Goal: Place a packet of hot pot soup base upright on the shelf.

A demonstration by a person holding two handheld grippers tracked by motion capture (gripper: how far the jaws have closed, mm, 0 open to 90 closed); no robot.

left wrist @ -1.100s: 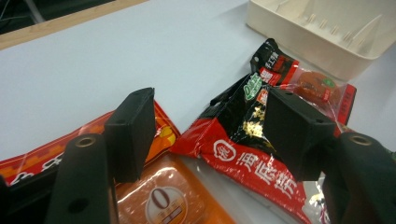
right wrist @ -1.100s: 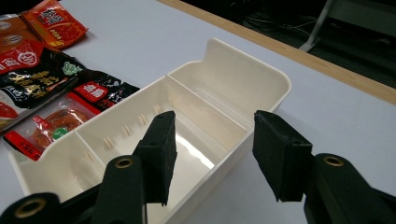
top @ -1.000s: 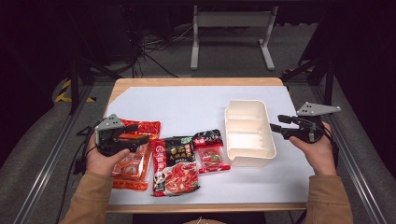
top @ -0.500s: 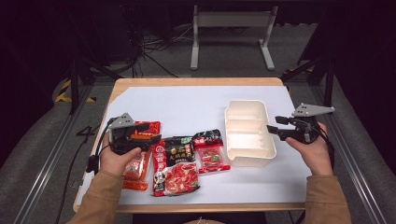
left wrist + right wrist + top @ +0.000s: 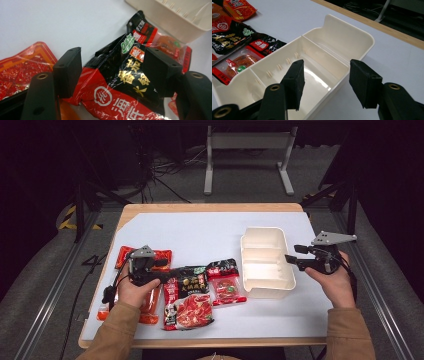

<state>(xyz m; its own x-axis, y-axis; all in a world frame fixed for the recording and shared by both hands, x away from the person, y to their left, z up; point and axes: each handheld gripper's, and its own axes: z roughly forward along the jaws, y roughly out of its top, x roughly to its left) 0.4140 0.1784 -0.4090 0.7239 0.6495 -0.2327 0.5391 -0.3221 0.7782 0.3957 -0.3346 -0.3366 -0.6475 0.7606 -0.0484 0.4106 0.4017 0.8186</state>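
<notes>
the black-and-red packet (image 5: 125, 82) is glossy and crinkled, with yellow characters and a green badge; it lies near the table's (image 5: 200, 232) front-left corner. the left gripper (image 5: 112, 72) straddles it, jaws apart and just closing slightly, pads not pressing. the right gripper (image 5: 325, 82) gapes over the cream tray's (image 5: 352, 42) right wall.

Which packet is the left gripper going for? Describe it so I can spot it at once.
Start at the cream divided tray on the white table; left of it lies a cluster of red sauce packets. The left gripper hangs open over the black-topped packet in the middle. Unlike its clear or all-red neighbours, it has gold characters and a green round badge.
</notes>
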